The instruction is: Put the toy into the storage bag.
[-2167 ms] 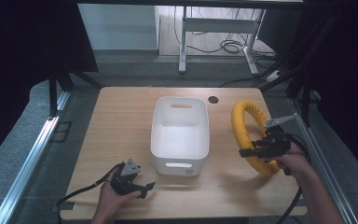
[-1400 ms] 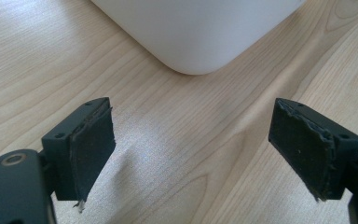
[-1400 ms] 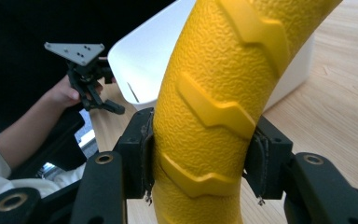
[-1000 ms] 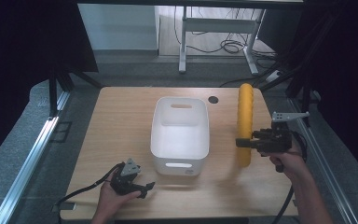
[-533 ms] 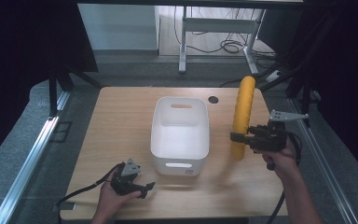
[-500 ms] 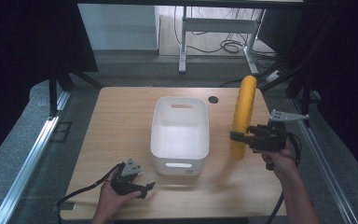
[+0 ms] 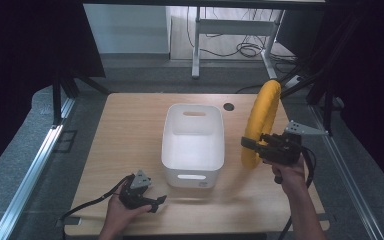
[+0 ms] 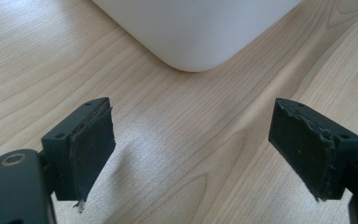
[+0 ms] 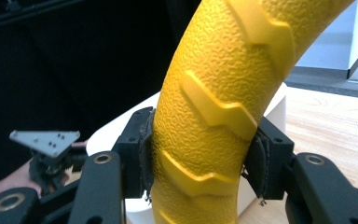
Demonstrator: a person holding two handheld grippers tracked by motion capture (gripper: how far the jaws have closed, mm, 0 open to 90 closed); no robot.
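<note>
A yellow ribbed ring [image 7: 261,120] stands on edge above the right side of the table, lifted off the wood. My right gripper [image 7: 250,146] is shut on its lower part; in the right gripper view both pads press the ring [image 9: 214,112] from either side. A white plastic bin [image 7: 193,142] sits in the middle of the table, just left of the ring. My left gripper [image 7: 155,202] rests near the front left edge, held by a hand, jaws open. In the left gripper view its pads [image 8: 93,140] stand wide apart over bare wood, facing the bin's corner [image 8: 191,28].
The wooden table [image 7: 130,130] has a dark round hole [image 7: 228,106] behind the bin. Black curtains and metal frame rails stand at both sides. A desk frame with cables [image 7: 240,47] is on the floor beyond the table.
The right gripper has lifted the yellow ring from flat on the table to upright on edge and carried it left toward the bin. The left gripper has stayed put.
</note>
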